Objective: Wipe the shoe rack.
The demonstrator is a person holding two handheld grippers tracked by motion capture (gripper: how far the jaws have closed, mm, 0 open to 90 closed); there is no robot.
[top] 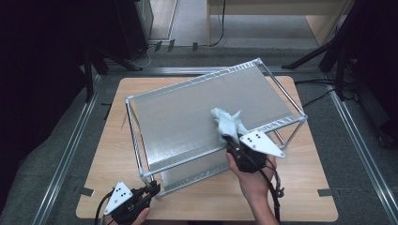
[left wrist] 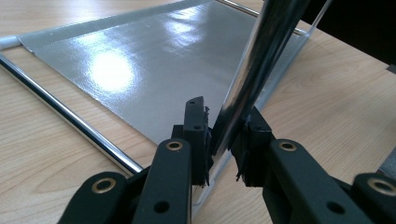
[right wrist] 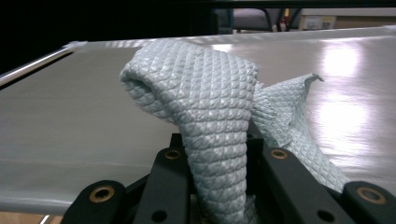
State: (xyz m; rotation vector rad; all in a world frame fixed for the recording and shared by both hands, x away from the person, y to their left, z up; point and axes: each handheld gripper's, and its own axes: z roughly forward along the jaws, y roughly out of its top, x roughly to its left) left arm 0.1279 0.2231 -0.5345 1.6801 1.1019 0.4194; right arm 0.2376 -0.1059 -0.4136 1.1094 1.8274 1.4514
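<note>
Rack leg (left wrist: 252, 70) is clamped by left tongs (left wrist: 224, 140) – cloth (top: 228, 123), gripped in right tongs (top: 233, 143), should be pressed flat across the shelf top (top: 187, 112)

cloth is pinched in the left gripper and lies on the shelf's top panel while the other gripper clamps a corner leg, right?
Not quite: the cloth is pinched in the right gripper, as the right gripper view shows. It does lie on the shelf's top panel, and the left gripper clamps the corner leg.
</note>
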